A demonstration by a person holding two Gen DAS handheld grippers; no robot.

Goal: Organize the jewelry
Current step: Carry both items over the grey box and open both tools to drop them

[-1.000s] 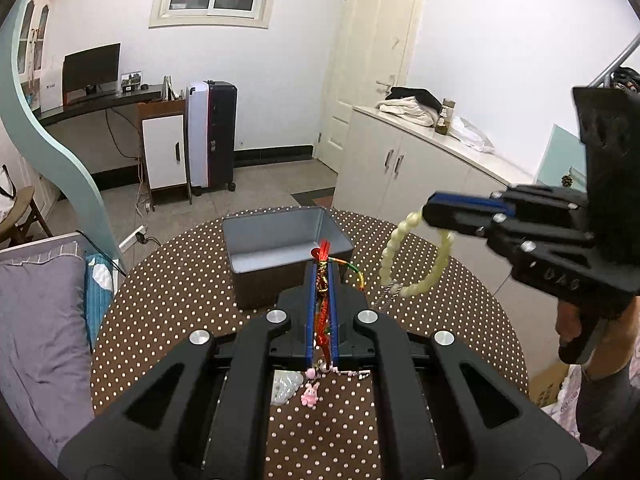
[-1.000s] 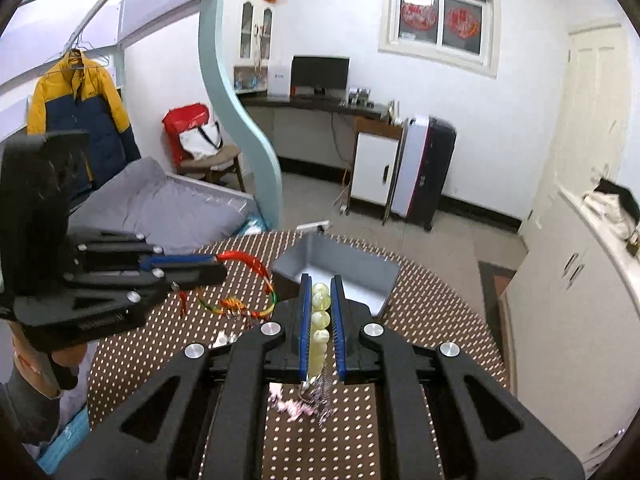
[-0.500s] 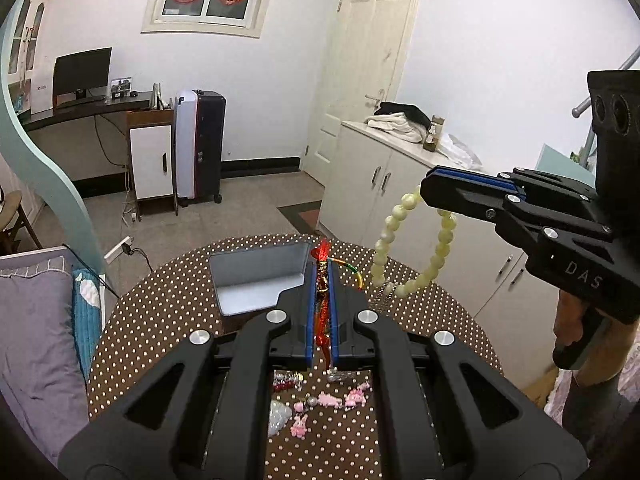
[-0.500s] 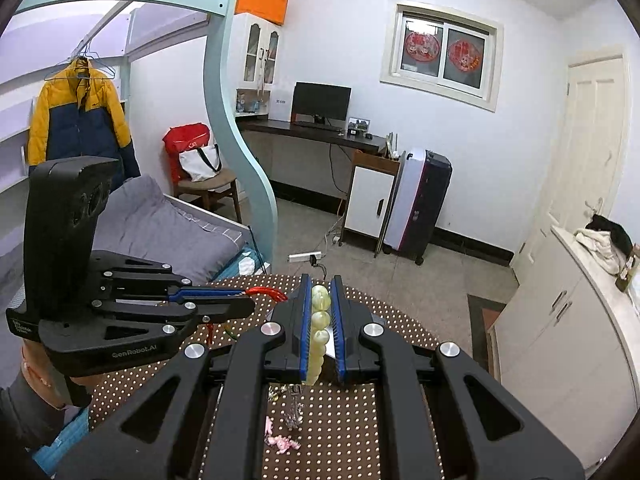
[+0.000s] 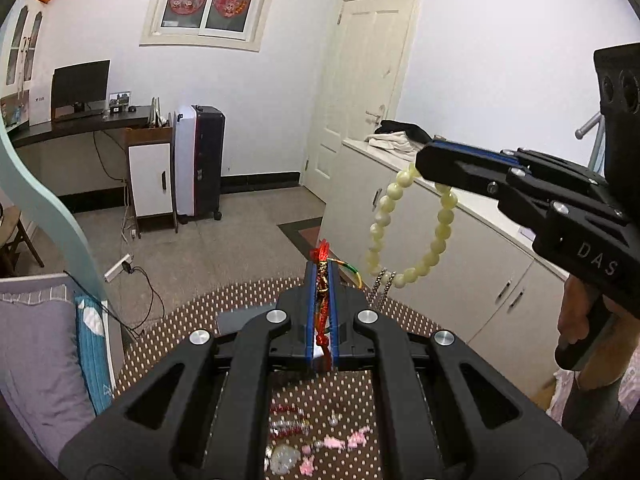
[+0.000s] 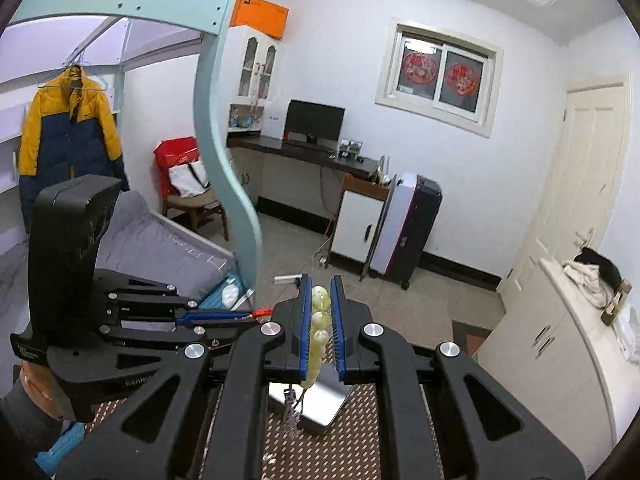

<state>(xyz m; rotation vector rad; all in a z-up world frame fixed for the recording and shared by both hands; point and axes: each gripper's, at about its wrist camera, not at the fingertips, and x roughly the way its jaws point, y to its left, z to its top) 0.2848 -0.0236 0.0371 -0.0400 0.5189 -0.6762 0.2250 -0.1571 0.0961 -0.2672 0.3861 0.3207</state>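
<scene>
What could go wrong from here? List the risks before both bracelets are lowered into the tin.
1. The bead bracelet hangs free from the right tool, pinched by a few beads only; a swing could slip it out.
2. Its metal charm dangles close to the red cord bracelet in the left tool; they could tangle.
3. The tin is mostly hidden under the tools, so a drop may miss and land among the small pieces on the table.

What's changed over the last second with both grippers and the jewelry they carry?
Both grippers rose and tilted up, away from the brown polka-dot table; the grey metal box dropped low in both views. Nothing was grabbed or released. The left gripper stays shut on the red braided cord bracelet, and the right gripper on the pale yellow-green bead bracelet. The small pink trinkets remain on the table.
</scene>
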